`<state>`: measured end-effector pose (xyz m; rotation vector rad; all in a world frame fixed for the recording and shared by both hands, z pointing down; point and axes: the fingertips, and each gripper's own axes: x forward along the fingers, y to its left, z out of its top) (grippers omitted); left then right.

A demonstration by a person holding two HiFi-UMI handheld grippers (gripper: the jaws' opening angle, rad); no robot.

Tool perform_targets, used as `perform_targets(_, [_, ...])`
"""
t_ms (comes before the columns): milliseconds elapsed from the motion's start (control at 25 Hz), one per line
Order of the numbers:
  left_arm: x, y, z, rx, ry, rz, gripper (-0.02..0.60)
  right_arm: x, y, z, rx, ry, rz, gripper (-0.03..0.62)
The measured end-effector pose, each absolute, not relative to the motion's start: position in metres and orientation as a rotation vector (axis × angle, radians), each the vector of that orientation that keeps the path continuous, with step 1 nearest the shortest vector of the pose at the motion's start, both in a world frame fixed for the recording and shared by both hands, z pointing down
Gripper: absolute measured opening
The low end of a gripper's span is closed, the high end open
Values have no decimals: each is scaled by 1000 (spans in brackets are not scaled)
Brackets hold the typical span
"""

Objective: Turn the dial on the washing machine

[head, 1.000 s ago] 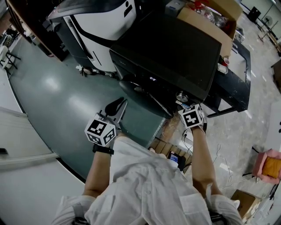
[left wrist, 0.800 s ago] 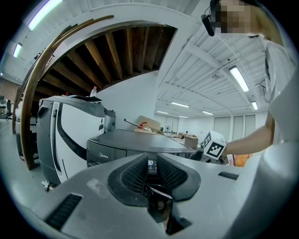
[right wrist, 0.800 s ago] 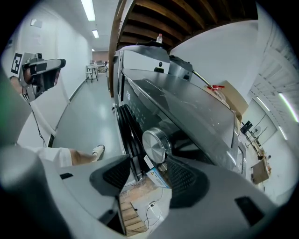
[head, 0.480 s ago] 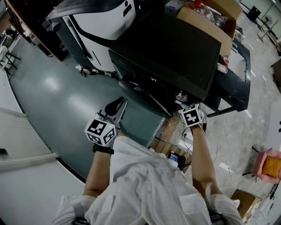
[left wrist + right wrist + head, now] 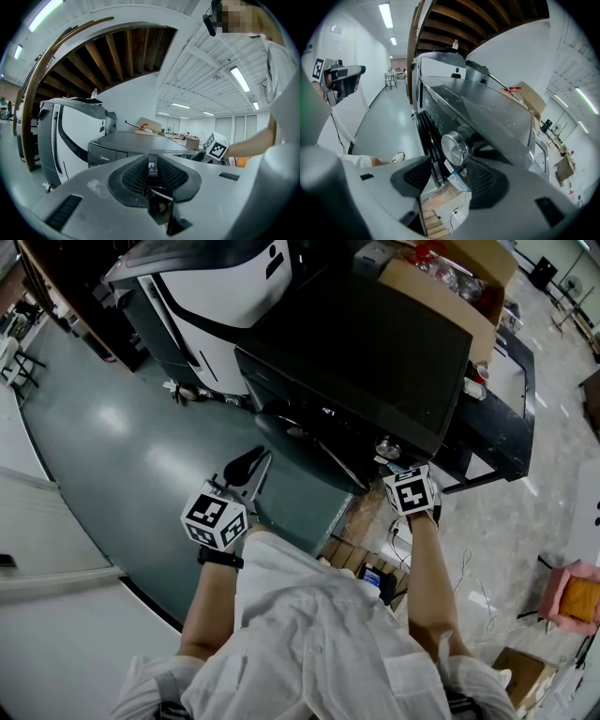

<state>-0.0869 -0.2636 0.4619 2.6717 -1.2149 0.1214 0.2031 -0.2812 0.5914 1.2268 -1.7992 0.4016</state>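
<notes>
The black washing machine (image 5: pixel 375 343) stands in front of me, its front panel facing me. Its silver dial (image 5: pixel 387 446) sits on the right of that panel. My right gripper (image 5: pixel 398 470) is right below the dial in the head view. In the right gripper view the dial (image 5: pixel 454 148) lies just ahead of the right gripper (image 5: pixel 449 174), whose jaws stand open on either side without touching it. My left gripper (image 5: pixel 248 468) hangs to the left of the machine's door with nothing in it. In the left gripper view the left gripper (image 5: pixel 153 174) has its pads nearly together.
A cardboard box (image 5: pixel 450 277) with clutter sits on the machine's top. A white and black appliance (image 5: pixel 216 287) stands to the left. Green floor (image 5: pixel 122 437) spreads at left. A wooden pallet (image 5: pixel 356 554) and cables lie under the machine's right corner.
</notes>
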Motion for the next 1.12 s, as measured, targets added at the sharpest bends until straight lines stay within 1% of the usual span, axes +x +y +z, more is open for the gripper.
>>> perform_targets(200, [-86, -263, 454, 2684, -1225, 118, 60, 200, -279, 557, 1354, -1964, 428, 226])
perform_targets(400, [-85, -262, 446, 2691, -1241, 112, 60, 190, -268, 494, 1469, -2338, 347, 187])
perform_targets(560, [-81, -259, 444, 2697, -1240, 120, 60, 195, -250, 451, 1573, -2551, 230, 153])
perform_targets(760, [-77, -256, 436, 2716, -1244, 119, 60, 203, -223, 429, 1645, -2583, 93, 85])
perform_targets(840, [-75, -255, 434, 2724, -1242, 120, 60, 204, -215, 427, 1645, -2556, 48, 38])
perform_targets(880, [-74, -254, 433, 2727, -1240, 122, 60, 204, -212, 427, 1640, -2544, 45, 2])
perform_targets(1120, [-71, -250, 433, 2729, -1240, 128, 60, 205, -207, 424, 1621, -2512, 28, 0])
